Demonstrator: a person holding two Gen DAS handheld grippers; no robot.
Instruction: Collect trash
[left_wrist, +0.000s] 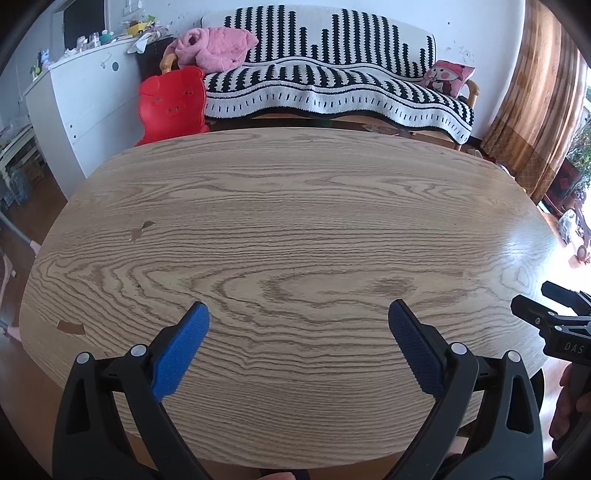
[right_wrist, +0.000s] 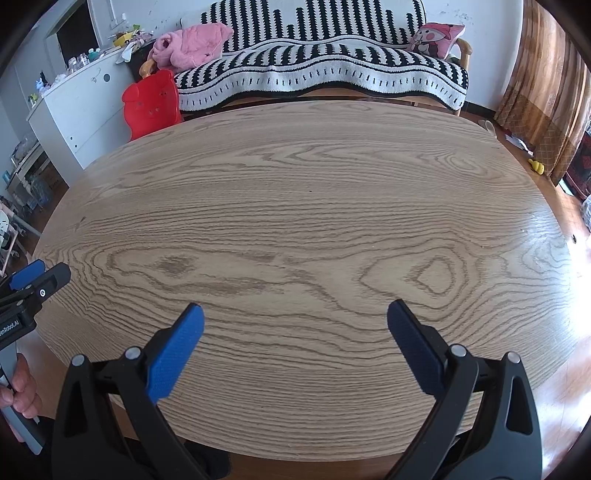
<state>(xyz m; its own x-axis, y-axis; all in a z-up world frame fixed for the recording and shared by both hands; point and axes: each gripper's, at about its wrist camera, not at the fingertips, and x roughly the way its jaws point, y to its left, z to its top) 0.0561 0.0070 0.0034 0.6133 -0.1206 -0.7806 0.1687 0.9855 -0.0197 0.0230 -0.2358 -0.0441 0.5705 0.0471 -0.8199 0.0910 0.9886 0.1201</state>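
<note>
1. Above the near edge of the oval wooden table (left_wrist: 295, 221), the left gripper (left_wrist: 298, 314) hangs with fingers spread wide, empty.
2. The right gripper (right_wrist: 295, 314) is likewise spread wide and empty.
3. No trash shows on the tabletop.
4. Beyond the far edge stands a striped sofa (left_wrist: 332, 85).

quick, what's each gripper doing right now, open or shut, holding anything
Left gripper: open, holding nothing, above the wooden table.
Right gripper: open, holding nothing, above the same table.

Both hand-held grippers (left_wrist: 298, 310) (right_wrist: 295, 310) wide apart, empty
</note>
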